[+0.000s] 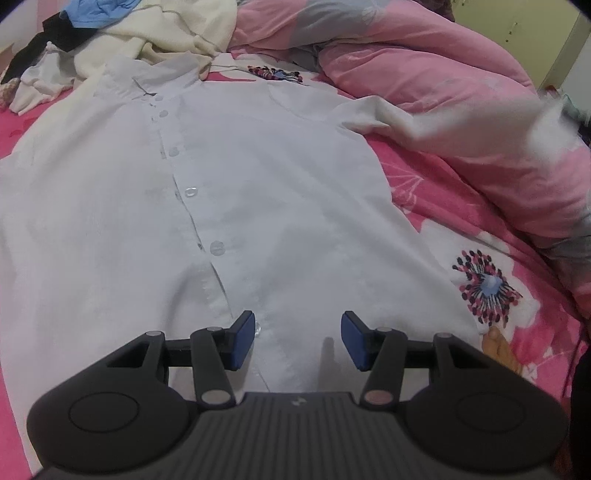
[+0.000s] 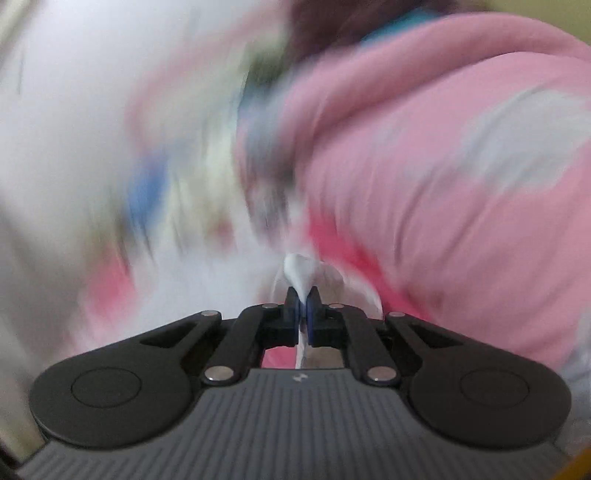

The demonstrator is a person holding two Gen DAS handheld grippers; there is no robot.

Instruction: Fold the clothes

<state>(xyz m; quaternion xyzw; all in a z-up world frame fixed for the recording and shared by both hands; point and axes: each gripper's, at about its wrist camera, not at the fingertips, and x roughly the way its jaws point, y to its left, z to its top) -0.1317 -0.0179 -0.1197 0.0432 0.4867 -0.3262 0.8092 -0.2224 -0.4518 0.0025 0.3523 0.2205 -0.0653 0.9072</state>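
A white button-front shirt [image 1: 258, 184] lies spread flat on the pink flowered bed sheet [image 1: 436, 206], collar at the far end. My left gripper [image 1: 297, 339] hovers over the shirt's near hem, open, its blue pads apart with nothing between them. The shirt's right sleeve [image 1: 424, 125] stretches out to the right, and its far end is lifted and blurred. In the right wrist view, my right gripper [image 2: 303, 299] is shut on a pinch of the white sleeve fabric [image 2: 297, 269], which bulges out past the pads. Everything around it is smeared by motion.
A bunched pink duvet [image 1: 443, 74] lies along the right side of the bed and fills the right wrist view as pink duvet [image 2: 443, 147]. A pile of cream, blue and black clothes [image 1: 147, 33] sits beyond the collar at the far left.
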